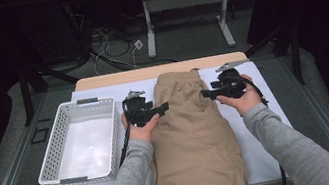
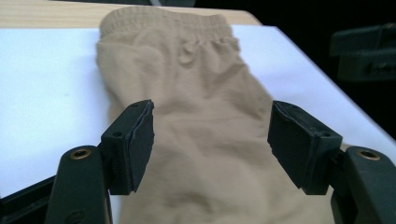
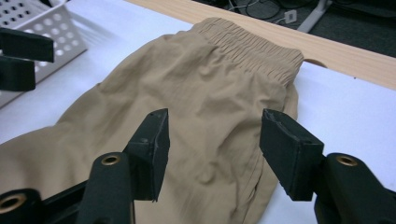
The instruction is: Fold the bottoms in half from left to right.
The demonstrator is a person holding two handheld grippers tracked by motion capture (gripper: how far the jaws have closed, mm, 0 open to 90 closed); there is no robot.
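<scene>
A pair of khaki shorts (image 1: 193, 138) lies flat on a white sheet (image 1: 263, 121) that covers the wooden surface (image 1: 159, 70). The cloth is thin and soft, with small wrinkles. The gathered elastic waistband (image 3: 247, 44) is at the far end, and the leg part reaches to the near edge. The shorts are folded lengthwise, so they make one long narrow shape.

The left gripper (image 1: 155, 110) is at the left side of the shorts, near the waist, and points across the cloth. Its jaws stand apart with nothing between them; the flat black pads (image 2: 140, 140) look rubbery with rough edges, and they do not touch the fabric. The right gripper (image 1: 208, 94) is at the right side of the shorts and faces the left one. Its jaws are also apart and empty, above the cloth.

A white plastic basket (image 1: 56, 156) with many round holes stands on the sheet to the left of the shorts, apart from them.
</scene>
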